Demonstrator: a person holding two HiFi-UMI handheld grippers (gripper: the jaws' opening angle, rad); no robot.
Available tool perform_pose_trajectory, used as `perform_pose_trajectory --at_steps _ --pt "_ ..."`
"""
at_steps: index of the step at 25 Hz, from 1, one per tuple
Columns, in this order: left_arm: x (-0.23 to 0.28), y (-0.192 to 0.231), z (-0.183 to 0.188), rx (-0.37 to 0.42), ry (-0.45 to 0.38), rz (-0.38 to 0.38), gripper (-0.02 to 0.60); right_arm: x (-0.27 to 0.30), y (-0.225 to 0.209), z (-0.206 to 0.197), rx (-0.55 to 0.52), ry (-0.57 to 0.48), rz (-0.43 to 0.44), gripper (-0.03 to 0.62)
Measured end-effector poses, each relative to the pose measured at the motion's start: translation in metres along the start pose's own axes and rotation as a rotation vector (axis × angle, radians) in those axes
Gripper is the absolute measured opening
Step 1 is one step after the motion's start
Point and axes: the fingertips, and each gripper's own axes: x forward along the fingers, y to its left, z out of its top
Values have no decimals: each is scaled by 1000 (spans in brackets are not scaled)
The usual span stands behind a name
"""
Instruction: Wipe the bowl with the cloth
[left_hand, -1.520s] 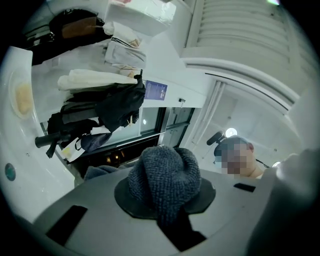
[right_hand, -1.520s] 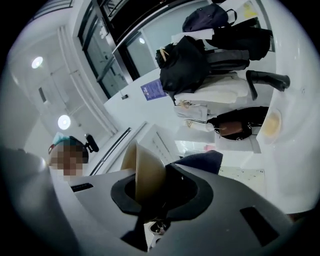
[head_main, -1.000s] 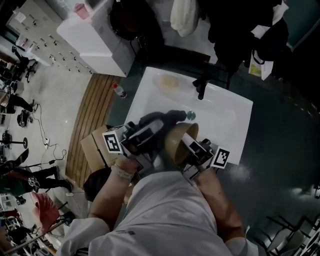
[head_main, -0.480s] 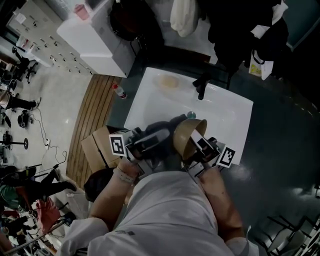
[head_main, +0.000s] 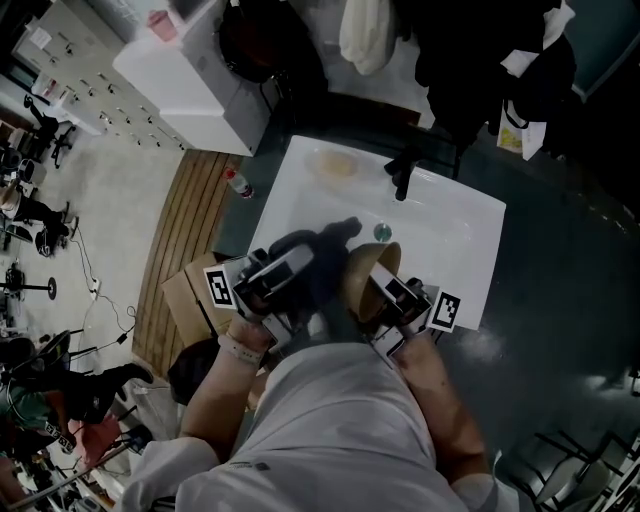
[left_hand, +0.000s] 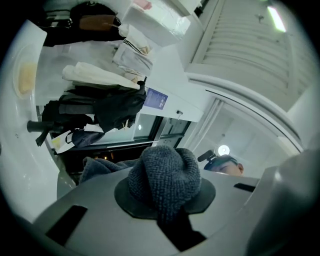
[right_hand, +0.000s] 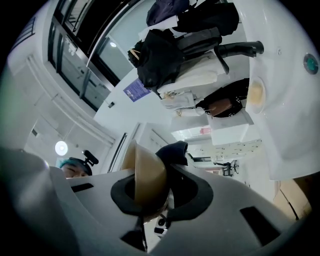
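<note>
Tan bowl (head_main: 368, 272) and dark grey cloth (head_main: 305, 258) meet over the near edge of a white sink (head_main: 450, 225) in the head view. The bowl is tipped on its side with its mouth turned toward the cloth. The left gripper (head_main: 292, 272) carries the bunched cloth against that mouth, and the right gripper (head_main: 385, 292) holds the bowl from the person's side. The wipe looks to be under way. A black faucet (head_main: 403, 176) stands at the far rim, with a drain (head_main: 381, 232) just beyond the bowl. Left of the sink lie a slatted wooden floor panel (head_main: 185, 235), a small bottle (head_main: 237, 181) and a cardboard box (head_main: 185, 295). The room floor around them is dark.

Looking along the left jaws, they stand narrow and pinch a knot of knitted cloth that bulges above them. Behind it hang dark jackets (left_hand: 112, 107) on a white wall.

Looking along the right jaws, they clamp the bowl's wall, one inside the rim and one outside, and the bowl stands edge-on. A fold of cloth shows just past it.

As I judge it, the next move calls for sweeping the cloth round the inside. The right grip must stay firm, since a thin rim could slip or twist under pressure.
</note>
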Motion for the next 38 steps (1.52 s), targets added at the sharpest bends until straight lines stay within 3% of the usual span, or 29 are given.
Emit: perform_pose_trajectory --at_steps 7,13,19,26,30,34,38 --pt "7 22 2 -41 -25 32 72 11 15 -12 -13 67 60 81" --pt "0 30 -13 -95 -5 32 71 10 19 -6 -34 40 66 81" --pt "-9 24 -32 -84 56 28 71 7 22 4 -20 -1 72 81" --pt "-9 7 -23 -38 37 -2 71 9 14 -2 40 7 68 81" --pt "-12 8 -7 95 32 66 72 6 5 8 -8 -20 11 81" --pt "-18 38 -3 349 180 310 72 -8 -9 36 -143 -76 -129 83" --pt "-25 58 -5 554 317 502 72 -20 -7 56 -431 -112 -320 83"
